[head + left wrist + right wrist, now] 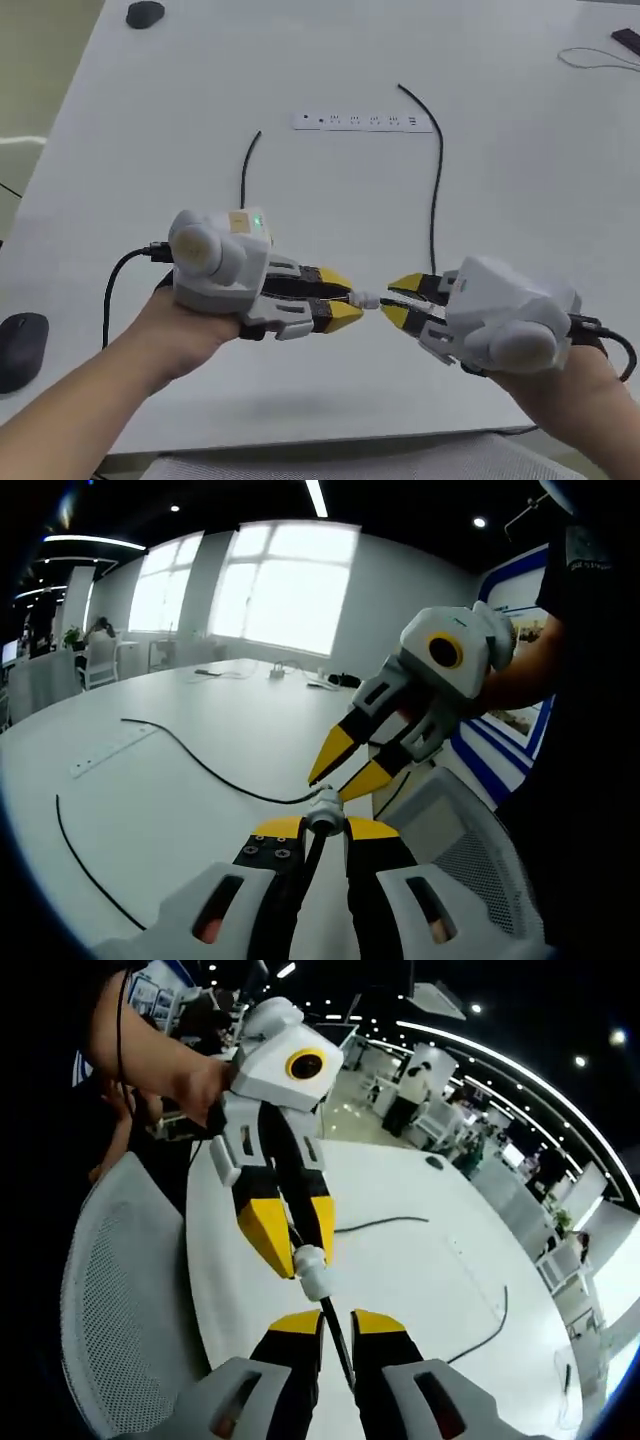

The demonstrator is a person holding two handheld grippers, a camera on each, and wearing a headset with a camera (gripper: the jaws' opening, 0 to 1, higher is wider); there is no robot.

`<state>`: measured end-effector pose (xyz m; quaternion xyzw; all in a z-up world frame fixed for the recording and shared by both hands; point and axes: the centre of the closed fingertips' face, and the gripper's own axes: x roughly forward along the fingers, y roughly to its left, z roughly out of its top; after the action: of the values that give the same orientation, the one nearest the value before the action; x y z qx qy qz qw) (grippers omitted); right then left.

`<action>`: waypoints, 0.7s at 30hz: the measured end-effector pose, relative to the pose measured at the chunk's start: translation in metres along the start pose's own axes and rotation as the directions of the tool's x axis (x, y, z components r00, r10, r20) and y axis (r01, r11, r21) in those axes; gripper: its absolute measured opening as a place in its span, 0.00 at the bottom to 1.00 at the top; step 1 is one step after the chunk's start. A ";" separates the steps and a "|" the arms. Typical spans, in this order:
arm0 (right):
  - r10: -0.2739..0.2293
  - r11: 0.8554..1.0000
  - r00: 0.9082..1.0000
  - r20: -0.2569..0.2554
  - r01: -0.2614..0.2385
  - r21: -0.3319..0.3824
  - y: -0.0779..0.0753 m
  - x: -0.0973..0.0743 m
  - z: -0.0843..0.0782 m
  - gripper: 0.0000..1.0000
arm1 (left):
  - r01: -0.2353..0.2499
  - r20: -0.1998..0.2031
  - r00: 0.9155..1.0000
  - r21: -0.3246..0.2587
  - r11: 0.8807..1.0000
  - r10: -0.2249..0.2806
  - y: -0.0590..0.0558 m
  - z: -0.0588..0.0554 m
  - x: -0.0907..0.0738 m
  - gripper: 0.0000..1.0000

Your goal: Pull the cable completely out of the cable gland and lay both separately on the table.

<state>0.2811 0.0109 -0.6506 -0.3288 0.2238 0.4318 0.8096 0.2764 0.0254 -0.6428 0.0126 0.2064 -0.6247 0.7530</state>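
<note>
A small white cable gland (368, 299) hangs above the table's near edge, between the two grippers. My left gripper (355, 300) is shut on it; in the left gripper view the gland (323, 810) sits between the yellow tips of that gripper (325, 828). The black cable (437, 180) runs from the gland into my right gripper (392, 302), which is shut on it close to the gland, then trails away across the white table (520, 140). In the right gripper view the cable (340, 1345) passes between the jaws of the right gripper (338, 1322) up to the gland (310, 1272).
A white power strip (365, 122) lies at the table's middle, with a second short black cable (245, 165) to its left. One dark mouse (20, 350) rests at the near left, another (145, 13) at the far left. A mesh chair (120, 1290) stands below the table edge.
</note>
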 end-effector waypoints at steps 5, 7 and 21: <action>-0.011 1.000 1.000 0.003 0.011 0.005 0.002 0.003 0.003 0.02 | -0.005 0.000 1.000 0.004 1.000 0.005 0.003 0.002 0.001 0.15; -0.017 1.000 1.000 -0.002 0.017 -0.007 0.001 0.005 0.002 0.02 | -0.007 -0.001 1.000 0.014 1.000 0.007 0.004 0.002 0.001 0.15; 0.001 0.999 1.000 0.015 -0.002 0.045 -0.001 0.006 -0.001 0.00 | -0.021 0.003 1.000 -0.009 1.000 0.021 0.004 0.002 0.002 0.15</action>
<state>0.2849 0.0132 -0.6545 -0.3072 0.2277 0.4296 0.8181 0.2810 0.0242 -0.6430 0.0102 0.2080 -0.6158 0.7599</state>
